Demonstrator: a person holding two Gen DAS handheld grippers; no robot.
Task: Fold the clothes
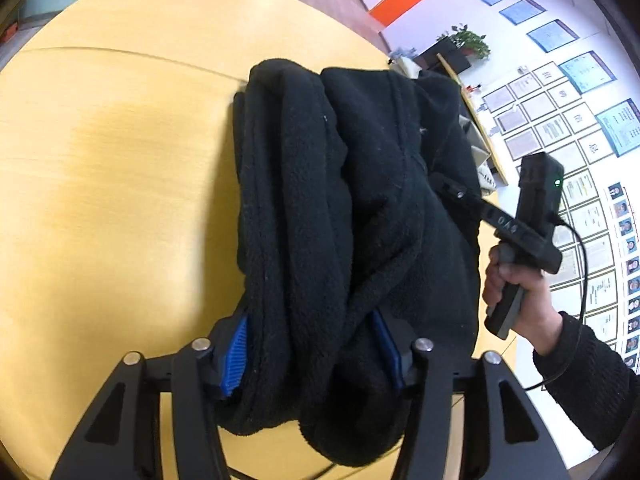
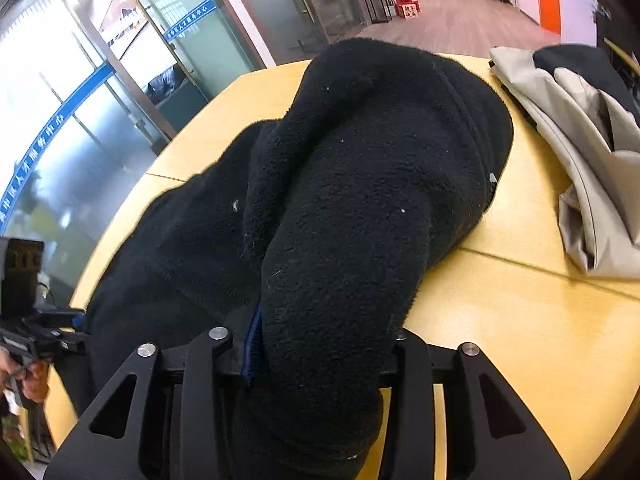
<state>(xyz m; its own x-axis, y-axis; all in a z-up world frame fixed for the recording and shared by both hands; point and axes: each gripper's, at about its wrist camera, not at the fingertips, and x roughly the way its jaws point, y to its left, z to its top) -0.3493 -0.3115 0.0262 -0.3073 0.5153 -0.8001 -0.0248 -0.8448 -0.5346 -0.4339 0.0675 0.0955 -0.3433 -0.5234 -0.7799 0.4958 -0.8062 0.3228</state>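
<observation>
A black fleece garment [image 1: 352, 216] lies bunched on the yellow wooden table [image 1: 120, 184]. My left gripper [image 1: 316, 344] is shut on a thick fold of it, the blue pads [image 1: 237, 350] pressed into the cloth on both sides. In the left wrist view my right gripper [image 1: 452, 190] reaches in from the right, its tips buried in the fleece. In the right wrist view the same fleece [image 2: 360, 184] fills the middle, and my right gripper [image 2: 320, 344] is shut on a fold of it. My left gripper [image 2: 76, 330] shows at the left edge, against the garment.
A beige and black garment [image 2: 580, 152] lies on the table [image 2: 520, 320] at the right. The table's far edge borders a hallway with glass doors [image 2: 120, 100]. A wall of framed papers [image 1: 560, 120] stands beyond the right side.
</observation>
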